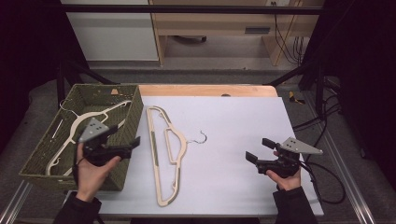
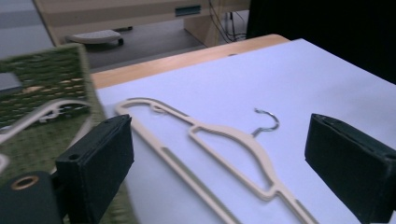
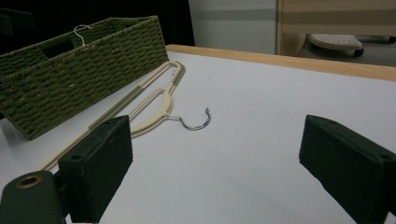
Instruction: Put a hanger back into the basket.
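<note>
Beige plastic hanger with a metal hook [image 1: 166, 154] lies flat on the white table [image 1: 233, 140], just beside the green woven basket [image 1: 126, 122]. Left gripper [image 1: 127, 144] and right gripper [image 1: 258, 150]: jaws apart, empty. Risk: the thin, flat frame may slip from the jaws, or its hook may snag the basket rim.

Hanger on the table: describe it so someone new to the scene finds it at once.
Start at the white table top and find the green woven basket at its left edge. Just to the right of the basket lies a cream hanger, flat on the white surface, its metal hook pointing toward the right gripper. Unlike the other cream hanger, which sits inside the basket, this one lies on the bare table.
</note>
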The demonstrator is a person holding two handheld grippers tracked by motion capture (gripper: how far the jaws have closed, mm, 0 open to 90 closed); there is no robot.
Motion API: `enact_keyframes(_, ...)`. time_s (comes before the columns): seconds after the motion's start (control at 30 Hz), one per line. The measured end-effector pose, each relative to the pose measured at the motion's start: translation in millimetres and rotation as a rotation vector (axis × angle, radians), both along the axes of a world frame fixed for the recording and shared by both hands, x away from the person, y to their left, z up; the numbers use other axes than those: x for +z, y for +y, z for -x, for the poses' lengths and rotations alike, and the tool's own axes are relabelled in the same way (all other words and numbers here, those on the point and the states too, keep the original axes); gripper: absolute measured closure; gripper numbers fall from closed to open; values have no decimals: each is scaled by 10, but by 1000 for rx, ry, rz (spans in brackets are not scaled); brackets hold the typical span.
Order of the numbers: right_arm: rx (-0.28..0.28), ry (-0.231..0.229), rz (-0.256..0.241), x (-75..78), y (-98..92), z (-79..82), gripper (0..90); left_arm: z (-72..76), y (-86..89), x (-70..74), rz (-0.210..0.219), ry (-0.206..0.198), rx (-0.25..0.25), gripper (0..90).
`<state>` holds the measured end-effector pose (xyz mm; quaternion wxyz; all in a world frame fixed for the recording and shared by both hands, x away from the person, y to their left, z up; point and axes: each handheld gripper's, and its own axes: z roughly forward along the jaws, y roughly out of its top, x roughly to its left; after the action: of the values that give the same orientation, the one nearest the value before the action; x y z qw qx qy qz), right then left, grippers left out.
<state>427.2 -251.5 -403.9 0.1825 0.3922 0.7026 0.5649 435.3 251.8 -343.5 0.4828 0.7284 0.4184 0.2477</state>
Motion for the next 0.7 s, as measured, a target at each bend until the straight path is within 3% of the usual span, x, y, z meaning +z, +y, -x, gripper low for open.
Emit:
enact_keyframes(0.27,-1,0,2,4,7,8,100,69,-464,-335,1,56,-56,97)
enact_keyframes(0.5,-2,-3,3,3,10,8,100,61,-797,-689,-77,139,-88,115)
enact_keyframes(0.7,4,5,11,-12,36,7,100,33,-1013,-951,-130,226,-95,184)
